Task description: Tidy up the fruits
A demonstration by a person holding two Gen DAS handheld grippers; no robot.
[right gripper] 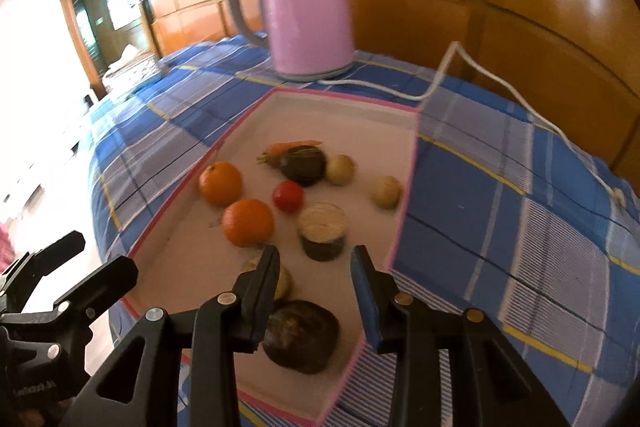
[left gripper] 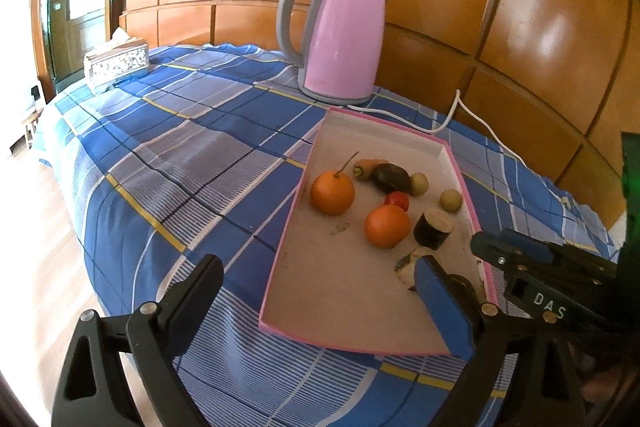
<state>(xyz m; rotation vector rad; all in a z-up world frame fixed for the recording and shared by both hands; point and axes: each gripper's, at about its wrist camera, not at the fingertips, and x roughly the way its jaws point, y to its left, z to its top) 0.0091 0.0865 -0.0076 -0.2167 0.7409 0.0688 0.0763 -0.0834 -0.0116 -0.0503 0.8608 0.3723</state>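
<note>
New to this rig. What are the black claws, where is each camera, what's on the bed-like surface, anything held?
No robot arm here: a person holds a two-finger gripper in each hand, and a fisheye camera on each one looks forward along its fingers.

In the left wrist view, the left gripper stands wide open over the near end of the pink-rimmed tray, holding nothing. The right gripper shows at that picture's right edge.

In the right wrist view, the right gripper has a gap between its fingers and nothing between them; a dark brown fruit lies in the tray just below.

On the blue checked cloth stand a pink kettle, a tissue box and the tray. The tray holds two oranges, a red tomato and other produce.
</note>
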